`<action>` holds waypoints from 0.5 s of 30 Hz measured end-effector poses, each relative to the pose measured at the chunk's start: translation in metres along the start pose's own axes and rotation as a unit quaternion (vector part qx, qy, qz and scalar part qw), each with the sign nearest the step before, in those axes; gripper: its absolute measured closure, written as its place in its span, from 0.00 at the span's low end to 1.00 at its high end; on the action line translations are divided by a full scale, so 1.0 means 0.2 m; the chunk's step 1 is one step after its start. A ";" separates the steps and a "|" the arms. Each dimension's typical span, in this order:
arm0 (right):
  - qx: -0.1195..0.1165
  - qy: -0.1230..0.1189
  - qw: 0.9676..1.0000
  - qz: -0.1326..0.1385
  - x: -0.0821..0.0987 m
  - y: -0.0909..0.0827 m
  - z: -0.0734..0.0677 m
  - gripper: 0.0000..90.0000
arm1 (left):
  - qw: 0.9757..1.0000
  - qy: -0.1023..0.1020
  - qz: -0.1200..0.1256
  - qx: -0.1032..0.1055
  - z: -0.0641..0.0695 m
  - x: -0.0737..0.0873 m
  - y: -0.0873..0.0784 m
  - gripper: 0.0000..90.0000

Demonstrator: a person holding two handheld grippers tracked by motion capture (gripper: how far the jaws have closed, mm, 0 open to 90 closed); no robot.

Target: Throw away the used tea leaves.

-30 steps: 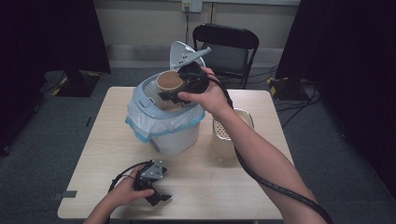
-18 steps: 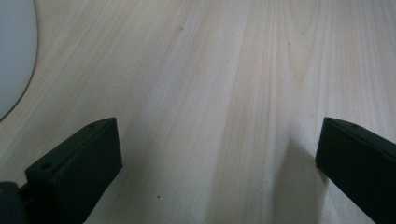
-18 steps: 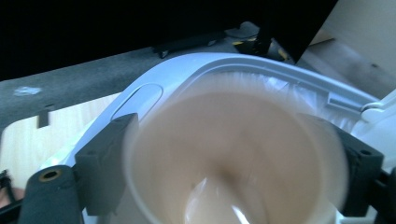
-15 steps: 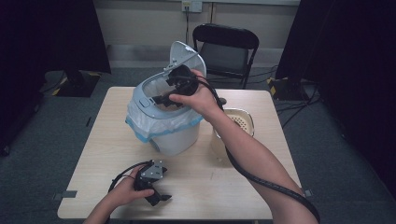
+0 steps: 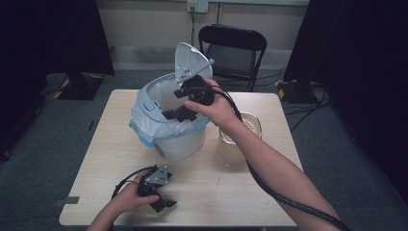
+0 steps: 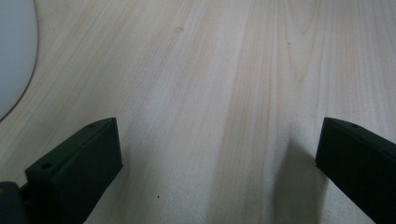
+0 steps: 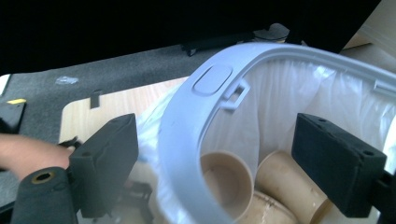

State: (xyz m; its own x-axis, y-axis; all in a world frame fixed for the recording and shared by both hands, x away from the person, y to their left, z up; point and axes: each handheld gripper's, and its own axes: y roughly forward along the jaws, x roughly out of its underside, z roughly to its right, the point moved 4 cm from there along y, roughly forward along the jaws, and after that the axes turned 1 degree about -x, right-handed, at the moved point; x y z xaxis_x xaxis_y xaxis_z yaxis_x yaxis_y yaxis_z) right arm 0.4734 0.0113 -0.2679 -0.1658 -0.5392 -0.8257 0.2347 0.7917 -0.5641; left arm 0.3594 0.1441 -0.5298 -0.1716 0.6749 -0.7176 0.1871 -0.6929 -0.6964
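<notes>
The white bin (image 5: 169, 126), lined with a bag and with its lid raised, stands mid-table (image 5: 250, 192). The right gripper (image 5: 179, 113) hovers over its rim, jaws just opened, empty. The right gripper view reveals paper cups (image 7: 229, 179) inside. The left gripper (image 5: 161, 204) rests on the table, jaws wide.

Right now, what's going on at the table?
A person is binning paper cups. The right gripper hangs over the open white bin, its jaws just opened and nothing between them. Brown paper cups lie inside on the liner, seen in the right gripper view. The left gripper rests open on the table, holding nothing. A clear container stands beside the bin.
</notes>
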 end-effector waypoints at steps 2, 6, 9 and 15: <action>0.001 -0.002 1.000 -0.003 0.02 -0.03 -0.01 0.16 | 1.000 0.000 0.000 0.000 0.00 0.00 0.00 0.00; 0.005 0.001 1.000 -0.005 0.07 -0.08 -0.01 0.17 | 1.000 0.000 0.000 0.000 0.00 0.00 0.00 0.00; 0.011 0.006 1.000 -0.003 0.11 -0.13 0.00 0.17 | 1.000 0.001 0.000 0.000 0.00 0.00 0.00 0.00; 0.024 0.019 1.000 0.003 0.18 -0.25 0.04 0.17 | 1.000 0.001 0.000 0.000 0.00 0.00 0.00 0.00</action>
State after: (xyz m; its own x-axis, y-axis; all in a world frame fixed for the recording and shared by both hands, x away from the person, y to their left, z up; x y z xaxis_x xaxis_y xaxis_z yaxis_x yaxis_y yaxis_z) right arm 0.4635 -0.0495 -0.2699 -0.2010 -0.5222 -0.8288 0.2811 0.7797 -0.5594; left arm 0.3595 0.1441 -0.5298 -0.1705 0.6753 -0.7176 0.1871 -0.6928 -0.6964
